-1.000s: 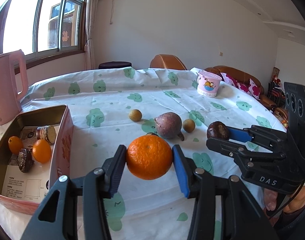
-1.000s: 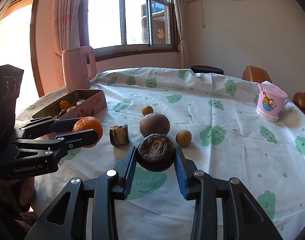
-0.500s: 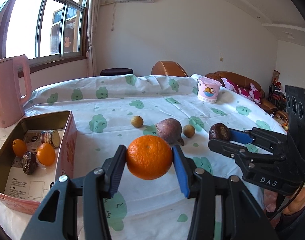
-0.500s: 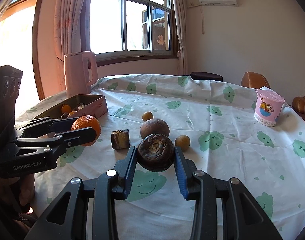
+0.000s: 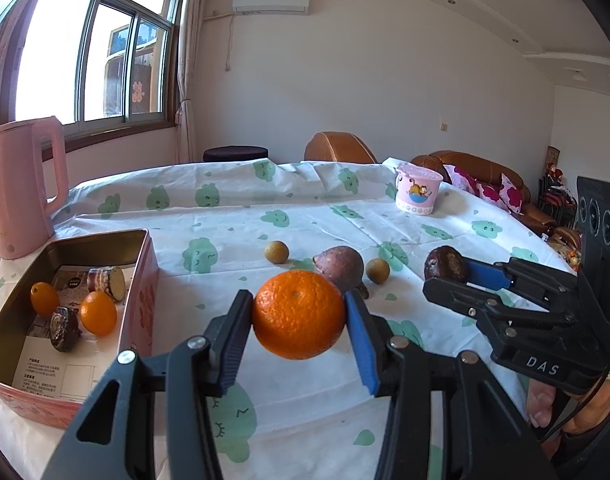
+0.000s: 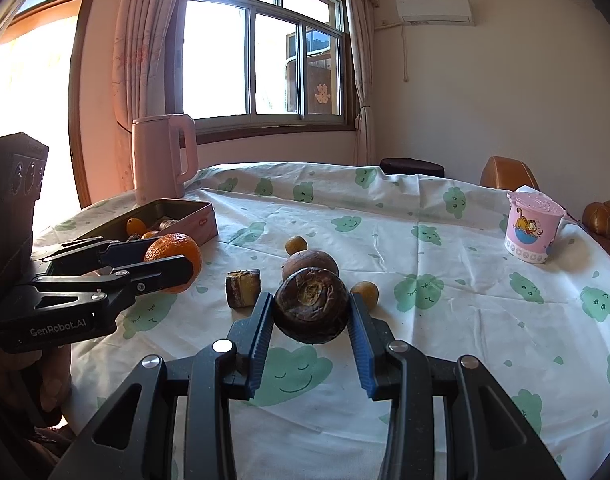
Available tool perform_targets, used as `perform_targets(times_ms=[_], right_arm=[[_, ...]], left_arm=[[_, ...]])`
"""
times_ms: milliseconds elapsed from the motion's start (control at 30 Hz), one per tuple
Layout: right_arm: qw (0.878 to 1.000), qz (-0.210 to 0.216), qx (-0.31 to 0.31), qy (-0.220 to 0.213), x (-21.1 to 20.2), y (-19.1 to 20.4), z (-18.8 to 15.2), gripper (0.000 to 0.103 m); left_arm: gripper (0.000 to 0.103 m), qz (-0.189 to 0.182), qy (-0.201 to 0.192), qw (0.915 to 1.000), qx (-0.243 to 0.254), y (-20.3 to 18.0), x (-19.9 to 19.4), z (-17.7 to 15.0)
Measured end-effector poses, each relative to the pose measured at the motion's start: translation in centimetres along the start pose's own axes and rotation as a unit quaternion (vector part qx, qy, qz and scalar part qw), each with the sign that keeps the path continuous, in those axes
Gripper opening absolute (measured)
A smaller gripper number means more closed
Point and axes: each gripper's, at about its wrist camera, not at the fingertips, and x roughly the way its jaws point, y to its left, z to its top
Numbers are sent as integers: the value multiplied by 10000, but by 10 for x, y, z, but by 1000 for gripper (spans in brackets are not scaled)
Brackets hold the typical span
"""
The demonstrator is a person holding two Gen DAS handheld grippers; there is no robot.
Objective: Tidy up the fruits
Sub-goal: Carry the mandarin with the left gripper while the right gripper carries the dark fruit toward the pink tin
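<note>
In the left wrist view my left gripper (image 5: 299,306) is shut on a large orange (image 5: 299,320), held above the tablecloth. To its left stands an open pink tin box (image 5: 147,292) with two small orange fruits (image 5: 99,312), a dark fruit (image 5: 65,328) and a cut piece inside. My right gripper (image 6: 311,300) is shut on a dark brown wrinkled fruit (image 6: 311,308). On the cloth lie a round purple-brown fruit (image 5: 341,266), two small yellow-brown fruits (image 5: 276,252) (image 5: 377,270) and a cut brown piece (image 6: 243,288). Each gripper also shows at the side of the other's view.
A pink kettle (image 5: 23,184) stands behind the tin at the table's left edge. A pink cartoon cup (image 5: 418,193) sits at the far right of the round table (image 6: 465,300). Chairs and a sofa stand beyond it. A person's hand (image 5: 545,404) holds the right gripper.
Both grippers keep their fruit and stay about where they were. Both views have tipped up a little, so the table sits lower in frame.
</note>
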Motion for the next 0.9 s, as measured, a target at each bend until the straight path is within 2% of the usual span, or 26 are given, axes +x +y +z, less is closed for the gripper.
perform_targets(times_ms=[900], right_arm=[[9989,-9,-121,-454,-14,3,-4,39]], left_arm=[[49,64,-430,9990,75,-2,-14,-1]])
